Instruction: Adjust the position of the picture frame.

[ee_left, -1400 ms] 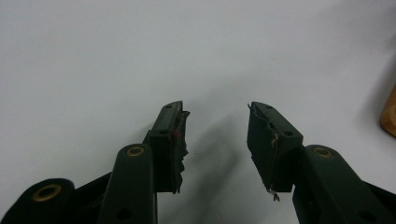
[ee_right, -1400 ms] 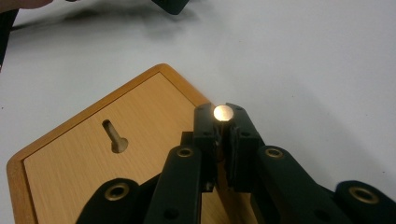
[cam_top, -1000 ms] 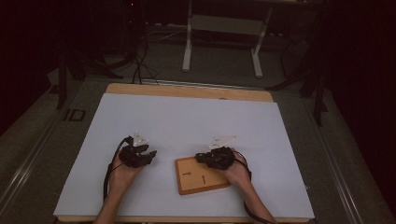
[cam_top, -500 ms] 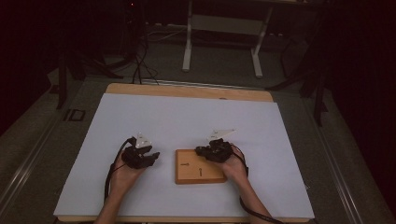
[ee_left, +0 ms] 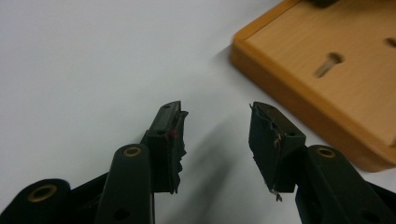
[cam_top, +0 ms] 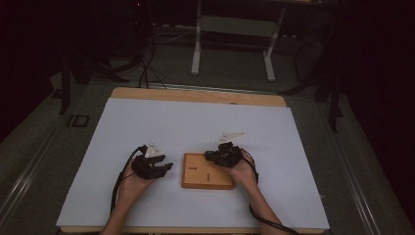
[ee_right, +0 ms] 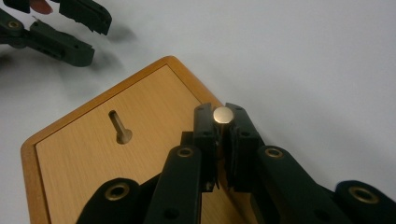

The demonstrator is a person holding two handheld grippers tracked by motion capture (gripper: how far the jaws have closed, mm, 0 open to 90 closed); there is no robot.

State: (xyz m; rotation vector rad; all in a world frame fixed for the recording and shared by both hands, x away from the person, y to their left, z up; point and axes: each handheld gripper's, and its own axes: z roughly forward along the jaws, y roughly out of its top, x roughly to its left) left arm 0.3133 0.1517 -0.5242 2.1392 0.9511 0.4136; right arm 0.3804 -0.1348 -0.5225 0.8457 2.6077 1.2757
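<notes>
A flat wooden board (cam_top: 208, 172) with two keyhole slots lies on the white table cover between the hands. My right gripper (cam_top: 210, 155) reaches over its right far corner. In the right gripper view, the right gripper (ee_right: 223, 122) is shut on a small round brass knob (ee_right: 222, 114) at the edge of the board (ee_right: 116, 154). Whether the knob is fixed to the board I cannot tell. My left gripper (cam_top: 166, 166) rests just left of the board. Its jaws have just been opening and the left gripper (ee_left: 217, 126) holds nothing, with the board (ee_left: 327, 84) ahead to its right.
The white cover (cam_top: 195, 122) spreads over a wooden table, whose far edge (cam_top: 195, 94) shows bare. Behind the table the floor is dark, with cables (cam_top: 147, 63) and a metal stand (cam_top: 232, 44). The left gripper (ee_right: 99, 39) appears at the top left of the right gripper view.
The board has turned from tilted to square with the table and slid slightly away from the person, along with the right gripper. The left gripper has stayed in place.
</notes>
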